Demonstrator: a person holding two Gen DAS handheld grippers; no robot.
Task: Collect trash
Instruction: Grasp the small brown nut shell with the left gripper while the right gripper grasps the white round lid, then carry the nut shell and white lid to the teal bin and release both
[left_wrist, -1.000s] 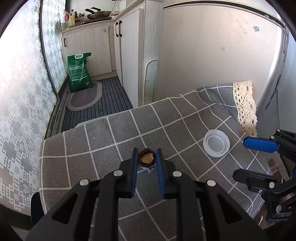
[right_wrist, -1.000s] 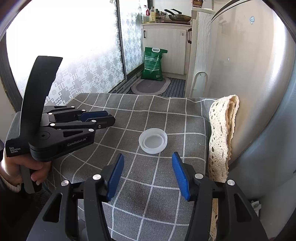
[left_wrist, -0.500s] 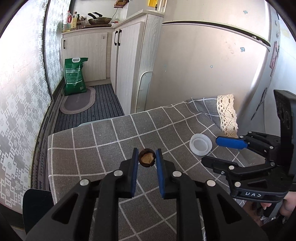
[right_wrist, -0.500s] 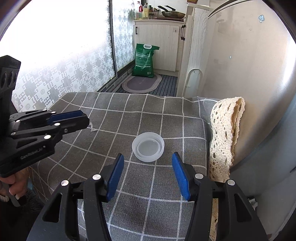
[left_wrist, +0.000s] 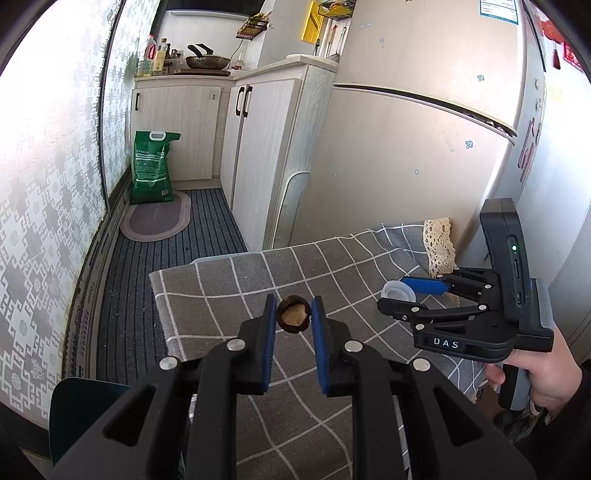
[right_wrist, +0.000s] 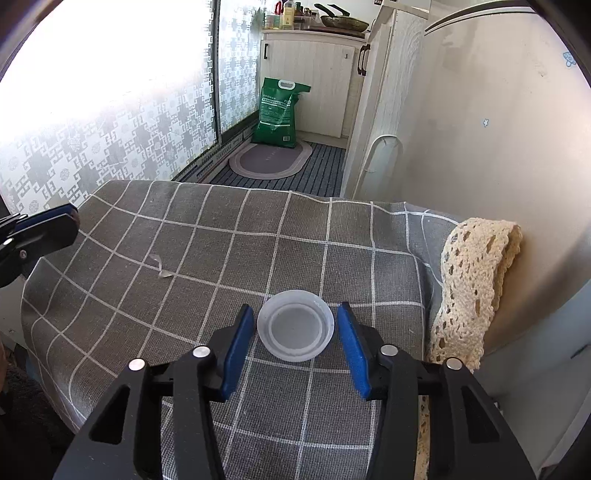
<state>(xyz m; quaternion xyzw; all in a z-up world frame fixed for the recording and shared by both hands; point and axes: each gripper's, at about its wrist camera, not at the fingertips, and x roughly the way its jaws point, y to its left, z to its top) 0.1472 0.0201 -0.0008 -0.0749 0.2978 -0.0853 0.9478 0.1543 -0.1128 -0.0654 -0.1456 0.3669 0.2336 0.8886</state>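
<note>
- Left gripper (left_wrist: 293, 319) is pinching a brown nut shell (left_wrist: 293, 314) between its blue pads, carrying it clear above the checked cloth (left_wrist: 229, 280)
- Right gripper (right_wrist: 295, 334) is pointing down at a white plastic lid (right_wrist: 295, 325); the lid is lying flat on the cloth, open side up, dead centre between the blue pads
- Right jaws are closing, one pad standing on each side of the lid's rim; thin gaps are showing both sides, so no grip yet
- Lid is round, so no long axis to line up; the pads are already straddling it across its full width, squarely
- Right hand is the nearer one by far; left gripper is sitting off at the far left edge of the right view, well apart from the lid
- A small clear scrap (right_wrist: 160, 267) is lying on the cloth between the two grippers, nearer the left one
- Judgement: the close should land on the rim; the risk is the lid tipping or skating on the cloth
</note>
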